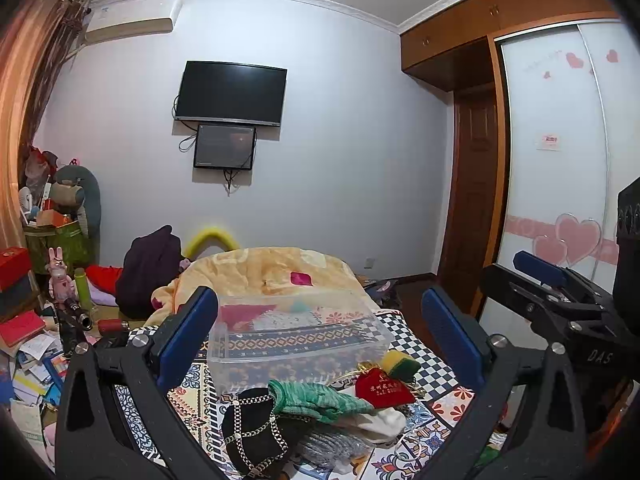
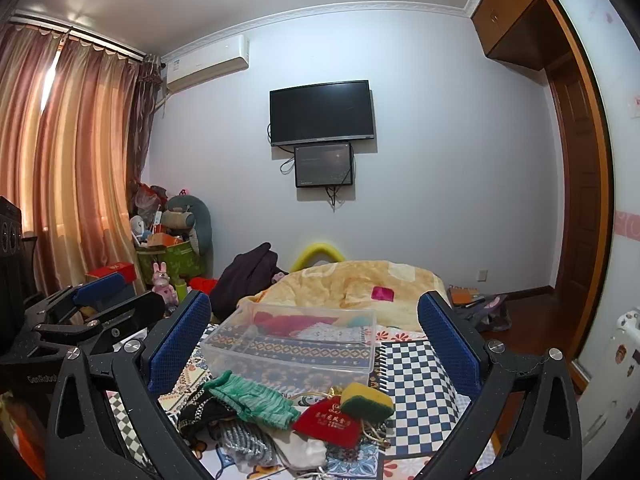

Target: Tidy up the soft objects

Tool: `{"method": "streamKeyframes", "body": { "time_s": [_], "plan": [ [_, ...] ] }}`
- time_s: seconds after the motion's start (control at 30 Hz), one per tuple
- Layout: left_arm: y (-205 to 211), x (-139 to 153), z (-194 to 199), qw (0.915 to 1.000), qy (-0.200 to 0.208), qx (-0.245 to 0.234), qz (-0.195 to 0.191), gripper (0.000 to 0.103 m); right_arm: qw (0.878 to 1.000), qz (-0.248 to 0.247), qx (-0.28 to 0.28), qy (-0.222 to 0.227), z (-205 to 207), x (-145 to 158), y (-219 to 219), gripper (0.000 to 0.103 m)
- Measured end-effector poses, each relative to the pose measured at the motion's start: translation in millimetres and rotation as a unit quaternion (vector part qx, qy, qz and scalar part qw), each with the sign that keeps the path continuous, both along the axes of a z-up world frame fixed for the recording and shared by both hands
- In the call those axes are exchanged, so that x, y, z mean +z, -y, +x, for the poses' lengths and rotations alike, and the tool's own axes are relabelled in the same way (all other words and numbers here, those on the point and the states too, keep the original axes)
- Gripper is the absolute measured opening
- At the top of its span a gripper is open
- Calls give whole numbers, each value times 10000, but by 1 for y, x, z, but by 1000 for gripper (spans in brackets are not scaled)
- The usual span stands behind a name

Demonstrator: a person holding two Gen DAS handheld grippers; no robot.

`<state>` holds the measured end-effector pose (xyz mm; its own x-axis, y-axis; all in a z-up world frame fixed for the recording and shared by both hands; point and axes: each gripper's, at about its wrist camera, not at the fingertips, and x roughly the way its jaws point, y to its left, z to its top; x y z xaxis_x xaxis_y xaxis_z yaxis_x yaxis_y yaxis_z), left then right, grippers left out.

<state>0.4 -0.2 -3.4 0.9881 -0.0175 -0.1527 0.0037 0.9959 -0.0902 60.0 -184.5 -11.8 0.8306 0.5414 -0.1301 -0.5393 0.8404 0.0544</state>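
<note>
A pile of soft things lies on the patterned bed near me: a green knit cloth (image 1: 316,400) (image 2: 252,398), a red pouch (image 1: 382,388) (image 2: 330,422), a yellow-green sponge (image 1: 400,362) (image 2: 366,398), a black chained piece (image 1: 252,428) (image 2: 200,408), a white cloth (image 1: 384,420) and a grey cloth (image 2: 248,442). A clear plastic box (image 1: 296,330) (image 2: 296,340) stands just behind the pile. My left gripper (image 1: 320,328) and right gripper (image 2: 316,332) are both open and empty, held above the pile. The right gripper also shows in the left wrist view (image 1: 556,280).
A yellow blanket (image 2: 352,280) is heaped at the bed's far end. Dark clothes (image 1: 148,268), boxes and a pink rabbit figure (image 1: 60,276) clutter the left side. A wardrobe (image 1: 560,152) and a door stand to the right.
</note>
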Motion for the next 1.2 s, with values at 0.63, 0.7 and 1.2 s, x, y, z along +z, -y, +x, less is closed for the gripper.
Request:
{"method": "streamKeyframes", "body": {
  "time_s": [0.63,0.7,1.2],
  "plan": [
    [-2,0,-1,10000,-17,11,-20,103,10000,-2,2,-33,1,-1,2,103],
    [-2,0,-1,10000,-14,11,-20,103,10000,7,1,-34,2,0,2,103],
    [-1,-1,-1,10000,-28,8,-43,103,10000,-11,-4,-27,2,-1,3,103]
  ]
}}
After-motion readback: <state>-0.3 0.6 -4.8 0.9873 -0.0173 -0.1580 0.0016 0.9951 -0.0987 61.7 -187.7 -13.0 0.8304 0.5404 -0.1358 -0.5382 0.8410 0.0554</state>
